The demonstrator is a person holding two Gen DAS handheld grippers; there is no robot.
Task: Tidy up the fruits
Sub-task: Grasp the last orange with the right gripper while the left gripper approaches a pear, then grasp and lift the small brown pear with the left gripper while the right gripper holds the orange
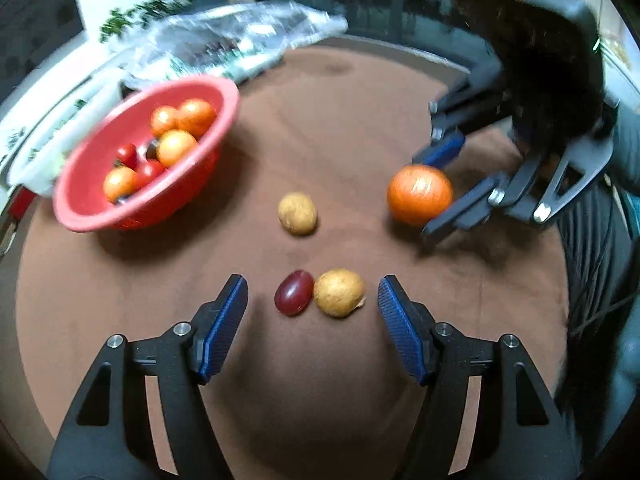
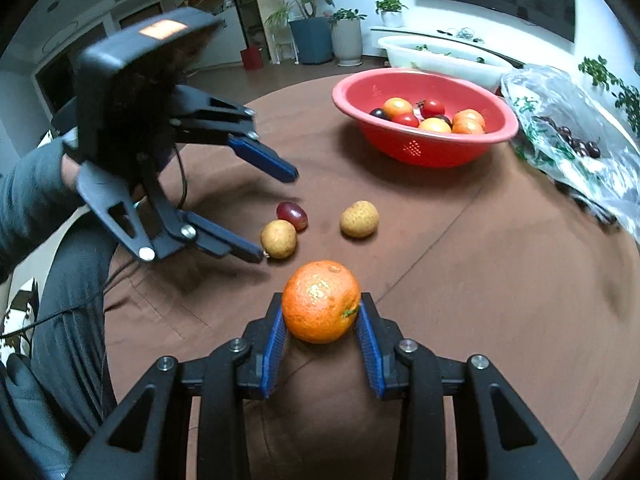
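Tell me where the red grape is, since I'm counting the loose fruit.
The red grape lies on the brown tabletop, touching a tan fruit on its right, in front of the left gripper's open jaws.

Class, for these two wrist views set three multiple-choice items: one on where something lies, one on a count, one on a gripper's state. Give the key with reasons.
1. Where does the dark red oval grape lie?
A. In the red plastic colander bowl
B. On the brown table cloth, beside a tan round fruit
C. Inside the clear plastic bag

2. How many tan round fruits lie on the cloth?
A. One
B. Two
C. Four

3. What is the right gripper doing?
A. Clamping the round orange tangerine
B. Hanging open over the bowl
C. Holding the grape

Key: 1 B, the grape touches the nearer tan fruit between the open fingers of the left gripper. 2 B, that one plus the farther tan fruit. 3 A, both blue pads press the tangerine's sides.
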